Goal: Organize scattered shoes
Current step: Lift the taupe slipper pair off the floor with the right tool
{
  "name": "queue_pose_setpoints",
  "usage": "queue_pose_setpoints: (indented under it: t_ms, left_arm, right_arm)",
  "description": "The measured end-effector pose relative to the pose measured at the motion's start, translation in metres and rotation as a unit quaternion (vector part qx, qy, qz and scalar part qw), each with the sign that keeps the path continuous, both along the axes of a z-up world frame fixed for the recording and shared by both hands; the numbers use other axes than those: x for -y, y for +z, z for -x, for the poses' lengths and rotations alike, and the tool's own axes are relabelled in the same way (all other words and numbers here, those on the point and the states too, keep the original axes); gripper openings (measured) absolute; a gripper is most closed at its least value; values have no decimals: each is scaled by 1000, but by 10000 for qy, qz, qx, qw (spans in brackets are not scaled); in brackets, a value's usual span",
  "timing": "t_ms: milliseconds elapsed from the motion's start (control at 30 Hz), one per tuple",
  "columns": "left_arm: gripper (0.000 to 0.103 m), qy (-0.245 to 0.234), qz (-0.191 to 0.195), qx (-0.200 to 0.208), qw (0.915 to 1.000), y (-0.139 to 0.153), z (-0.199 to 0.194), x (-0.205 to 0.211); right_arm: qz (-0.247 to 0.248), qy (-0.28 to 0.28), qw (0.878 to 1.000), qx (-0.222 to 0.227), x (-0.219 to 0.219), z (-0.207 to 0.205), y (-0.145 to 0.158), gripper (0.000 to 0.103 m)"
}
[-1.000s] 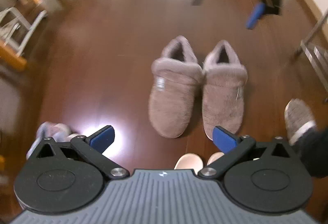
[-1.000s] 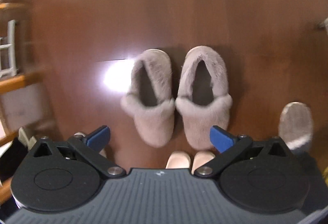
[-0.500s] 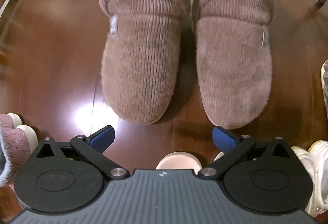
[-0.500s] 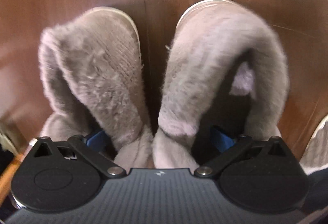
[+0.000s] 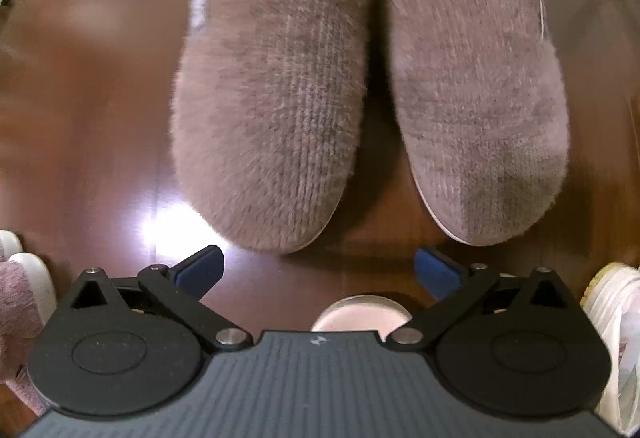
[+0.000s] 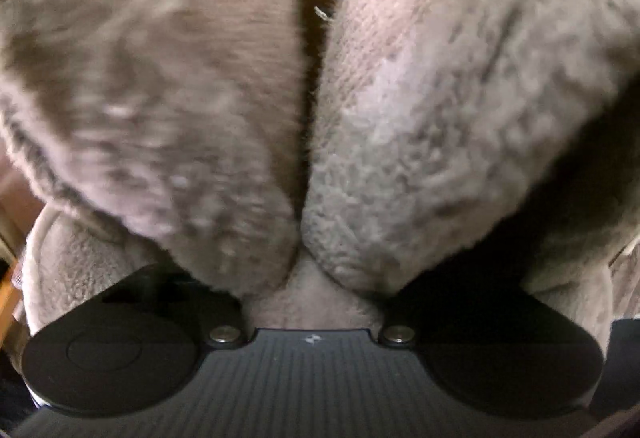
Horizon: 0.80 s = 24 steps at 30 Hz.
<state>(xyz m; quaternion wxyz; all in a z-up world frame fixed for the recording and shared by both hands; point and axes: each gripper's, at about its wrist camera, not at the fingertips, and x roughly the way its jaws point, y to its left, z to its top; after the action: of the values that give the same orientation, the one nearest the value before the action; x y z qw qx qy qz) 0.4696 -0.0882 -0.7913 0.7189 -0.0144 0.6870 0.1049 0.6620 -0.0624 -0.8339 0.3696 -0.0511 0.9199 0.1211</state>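
Two fuzzy mauve slippers lie side by side on the dark wooden floor [image 5: 80,125], the left slipper [image 5: 272,125] and the right slipper [image 5: 480,109] with toes toward my left gripper [image 5: 318,268]. That gripper hangs open just short of the toes, holding nothing. In the right wrist view I see the heel ends: one slipper collar [image 6: 160,97] and the other collar [image 6: 460,109]. My right gripper [image 6: 304,270] has one finger down inside each slipper, fingertips hidden. Its jaws are closing, and the two inner walls between them are squeezed together.
A white sneaker [image 5: 612,302] sits at the right edge of the left wrist view. Another fuzzy slipper with a white sole [image 5: 24,290] is at the left edge. A pale pink rounded toe [image 5: 360,312] shows below the left gripper.
Both grippers came down onto the slipper pair. The right gripper's fingers slid into the two openings and drew the inner walls together. The left gripper stayed open.
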Motion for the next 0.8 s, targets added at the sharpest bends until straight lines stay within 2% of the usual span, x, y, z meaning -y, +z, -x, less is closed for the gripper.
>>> queue_pose_setpoints:
  t_ms: [100, 233, 400, 433, 500, 533, 600, 633, 667, 733, 800]
  left_arm:
    - [103, -129, -91, -75, 9998, 1, 6, 9]
    - [103, -272, -95, 50, 9996, 25, 14, 23]
    - [103, -678, -189, 191, 9973, 100, 26, 50]
    - [103, -756, -212, 210, 9967, 110, 27, 54]
    - [103, -1093, -302, 327, 9930, 160, 32, 68]
    - [103, -1187, -321, 369, 9917, 173, 33, 72]
    - [103, -1637, -410, 586, 9839, 233, 38, 89]
    - [103, -1756, -425, 643, 9814, 247, 39, 93]
    - [103, -2087, -449, 805, 9736, 287, 41, 106]
    - [103, -2421, -465, 970, 9643, 323, 42, 118]
    - [103, -2976, -457, 1257, 9453, 375, 42, 139]
  right_arm:
    - [-175, -88, 9998, -9, 5, 6, 16, 41]
    - [-360, -135, 9993, 25, 16, 10, 50, 41]
    - [-406, -439, 9982, 108, 52, 11, 126, 41]
    - [-414, -534, 9976, 127, 61, 11, 144, 41]
    - [-459, -783, 9957, 165, 83, 10, 188, 41]
    - [-496, -933, 9942, 203, 97, 9, 213, 41]
    - [-567, -1241, 9902, 305, 124, 7, 266, 41]
    - [-590, -1388, 9879, 364, 136, 7, 289, 41]
    - [-608, -1523, 9856, 421, 147, 6, 311, 41]
    - [-644, -1907, 9775, 622, 181, 6, 371, 41]
    - [-674, -2335, 9663, 852, 218, 8, 432, 41]
